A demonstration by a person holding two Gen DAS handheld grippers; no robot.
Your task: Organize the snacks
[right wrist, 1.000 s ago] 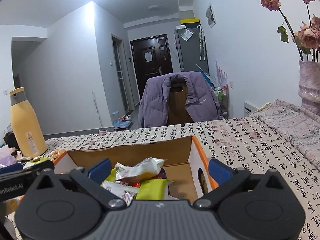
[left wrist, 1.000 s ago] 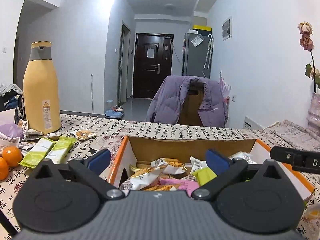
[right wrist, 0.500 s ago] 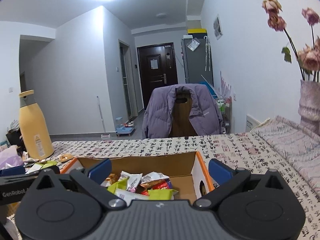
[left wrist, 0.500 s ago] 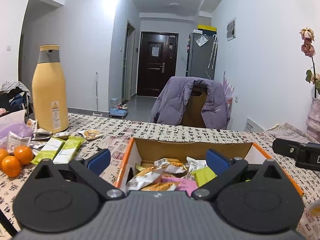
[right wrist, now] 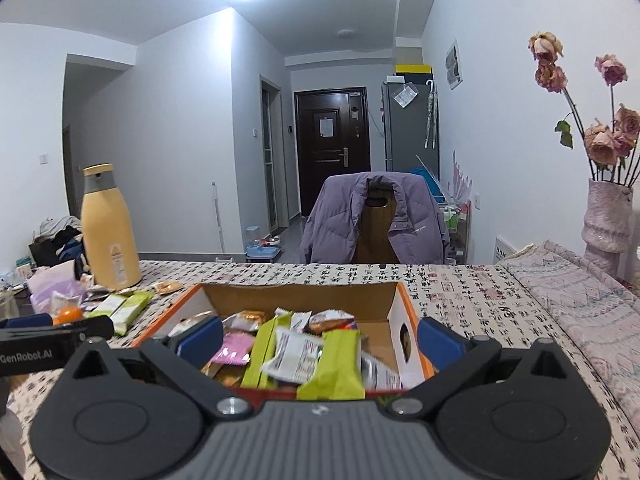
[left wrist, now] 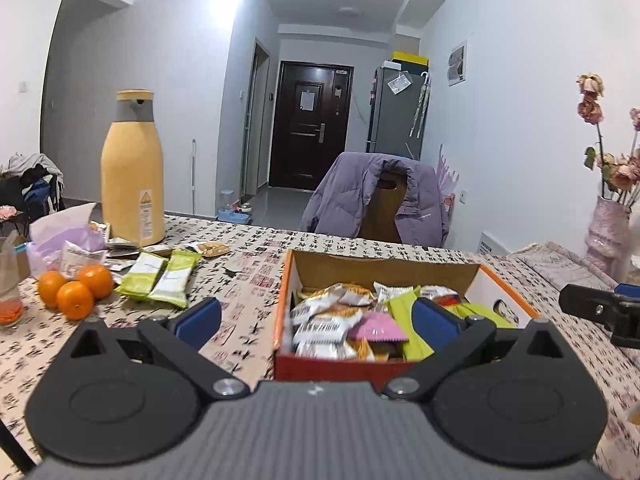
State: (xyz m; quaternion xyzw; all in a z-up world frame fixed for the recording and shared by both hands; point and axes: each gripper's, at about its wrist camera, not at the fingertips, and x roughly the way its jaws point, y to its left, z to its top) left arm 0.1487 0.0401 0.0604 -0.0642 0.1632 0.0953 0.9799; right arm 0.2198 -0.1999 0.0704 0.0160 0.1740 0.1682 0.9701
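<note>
An orange-rimmed cardboard box (left wrist: 384,266) (right wrist: 298,294) full of snack packets stands on the patterned tablecloth. My left gripper (left wrist: 316,320) hangs open in front of the box's near left corner, nothing between its fingers. My right gripper (right wrist: 318,338) is open too, straddling the box's near end above green and white packets (right wrist: 308,356). Two green snack bars (left wrist: 160,278) (right wrist: 124,308) lie loose on the cloth left of the box, with a small biscuit packet (left wrist: 210,248) behind them.
A tall yellow flask (left wrist: 132,172) stands at the back left beside a purple tissue bag (left wrist: 60,240), three oranges (left wrist: 74,288) and loose wrappers. A vase of dried roses (right wrist: 606,216) is at the right. A chair with a purple jacket (left wrist: 380,200) faces the table's far edge.
Both grippers have risen and drawn back, so the box now shows from higher up with its near wall and contents visible. Both stay open.
</note>
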